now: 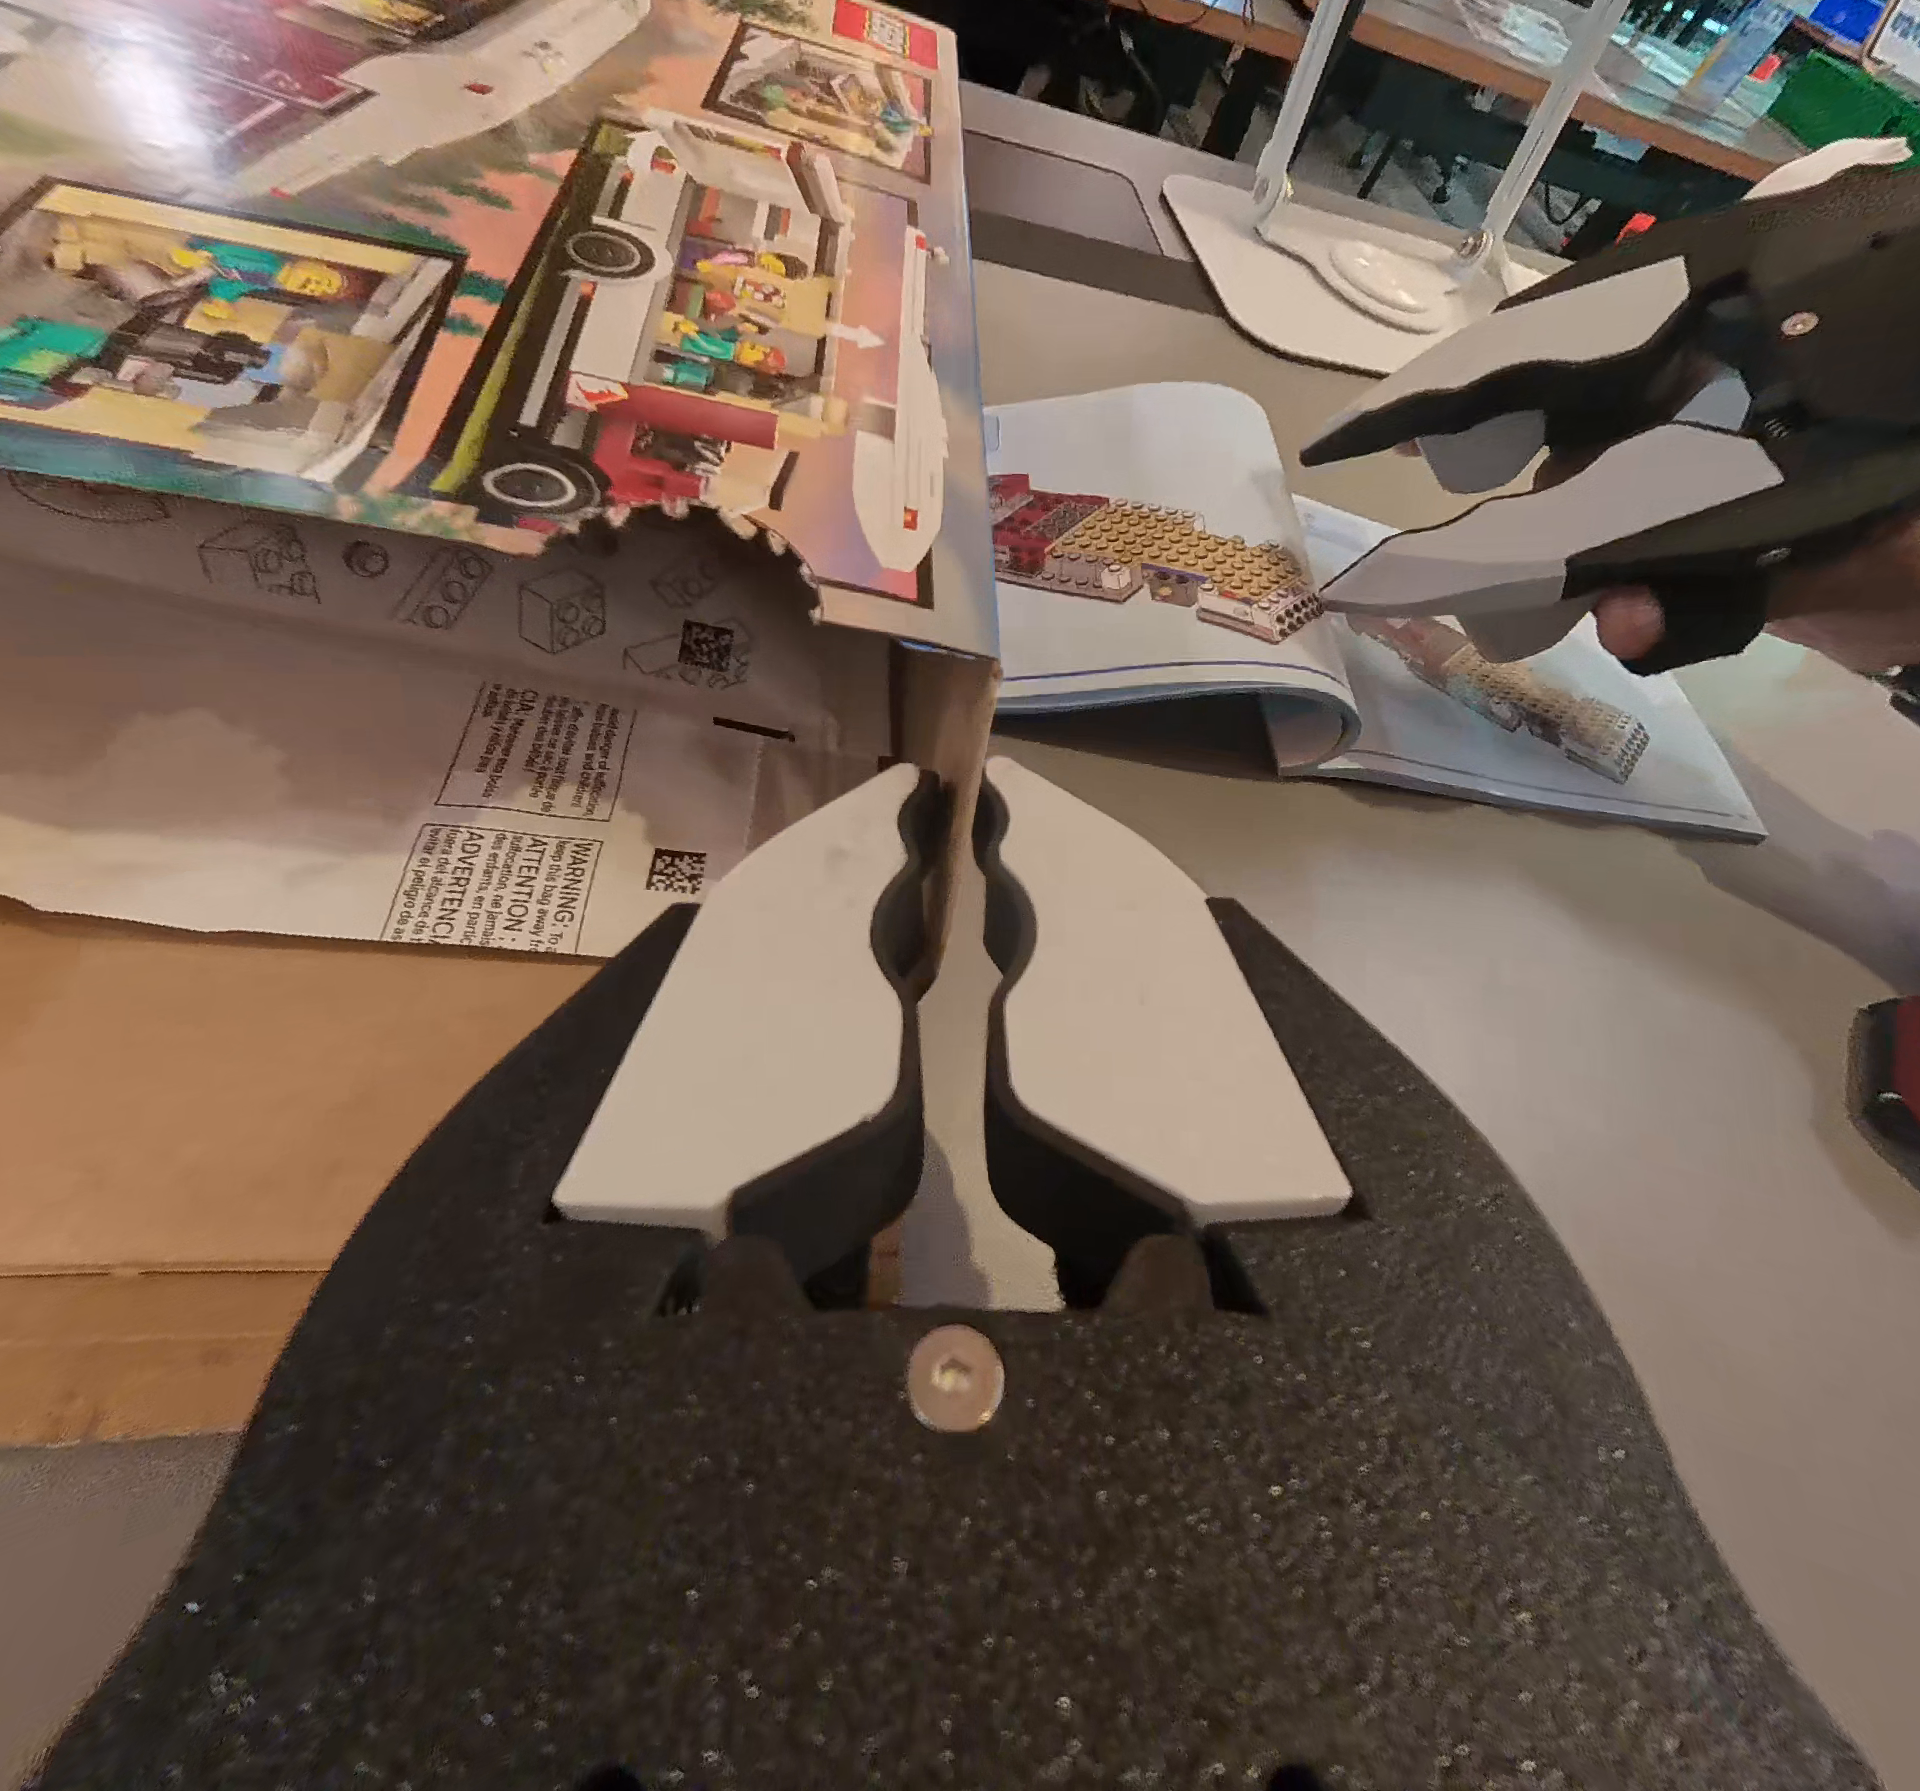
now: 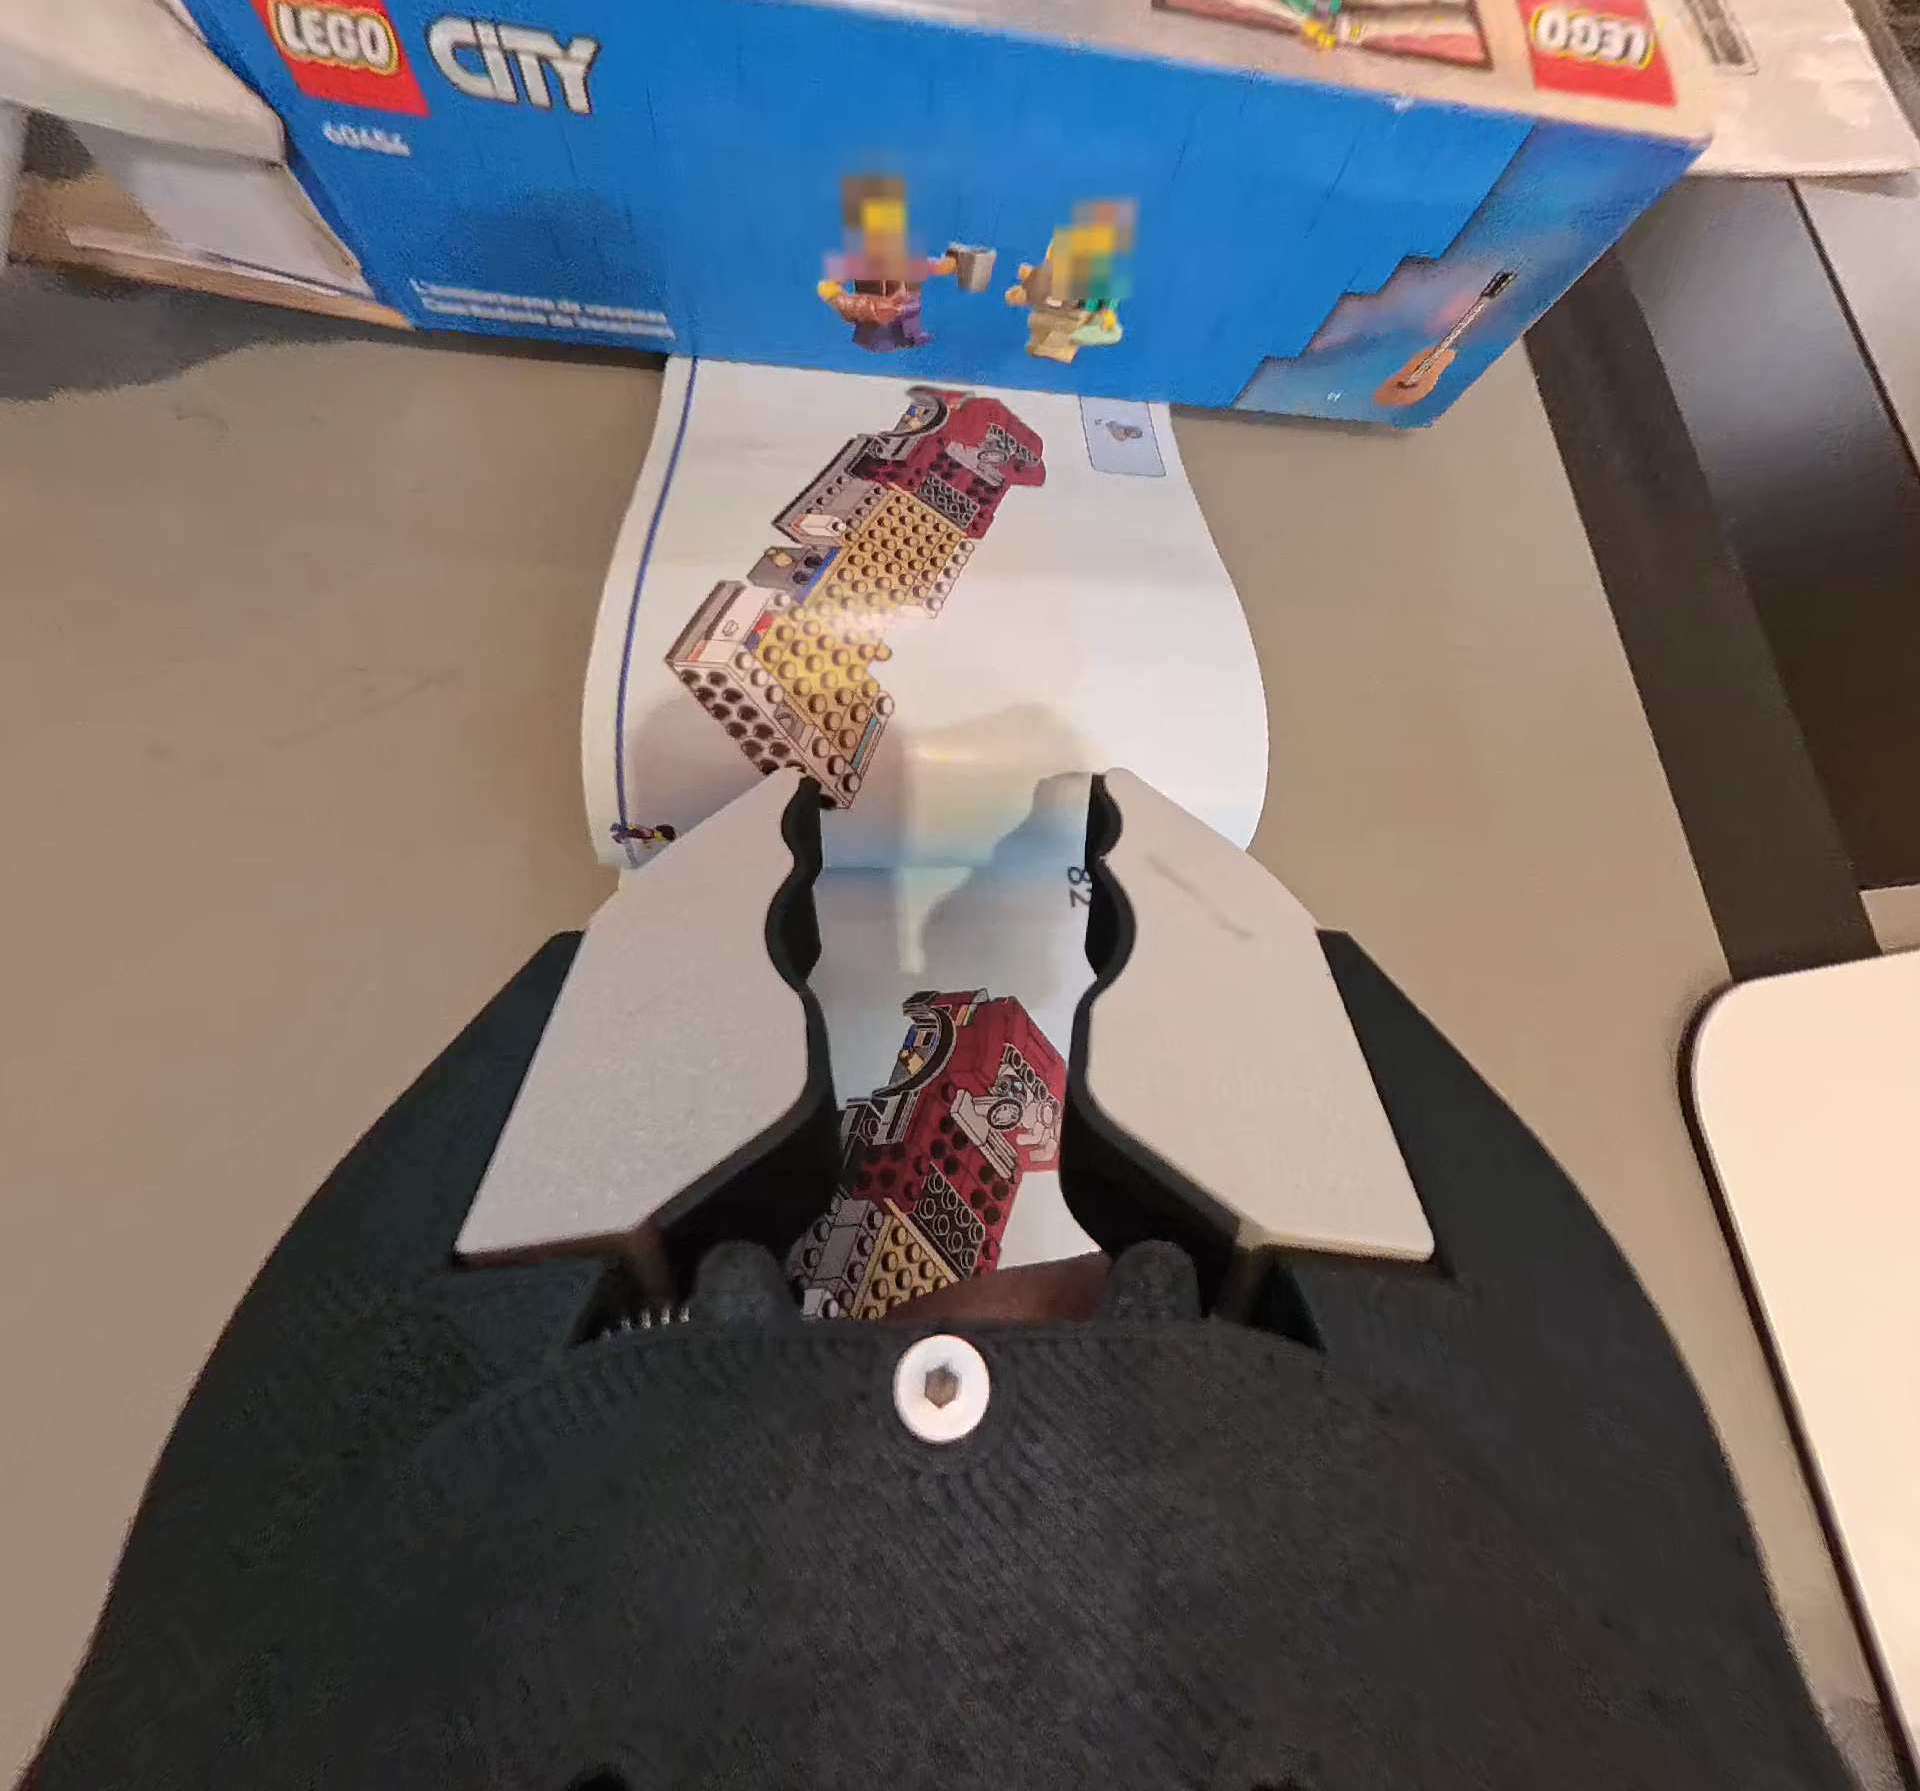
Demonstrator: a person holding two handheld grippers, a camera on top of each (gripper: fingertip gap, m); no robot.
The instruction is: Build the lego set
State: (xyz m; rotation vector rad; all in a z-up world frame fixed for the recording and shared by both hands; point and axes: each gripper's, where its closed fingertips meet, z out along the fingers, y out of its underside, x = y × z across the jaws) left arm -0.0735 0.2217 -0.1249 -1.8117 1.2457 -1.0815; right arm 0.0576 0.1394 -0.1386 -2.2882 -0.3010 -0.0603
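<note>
Left tongs (image 1: 954, 785) are nearly closed, clamped on a cardboard flap (image 1: 951, 713) of the toy box (image 1: 623, 287). Right tongs (image 2: 945, 796) are held wide apart over the open booklet (image 2: 1091, 598) on the counter (image 2: 312, 598), gripping nothing.

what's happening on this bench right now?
A person works two handheld claws on a grey table. The left claw is closed on the brown cardboard end flap of a toy brick set box, pads against both its faces. The right claw hangs open over the open instruction booklet beside the box, gripping nothing.
</note>
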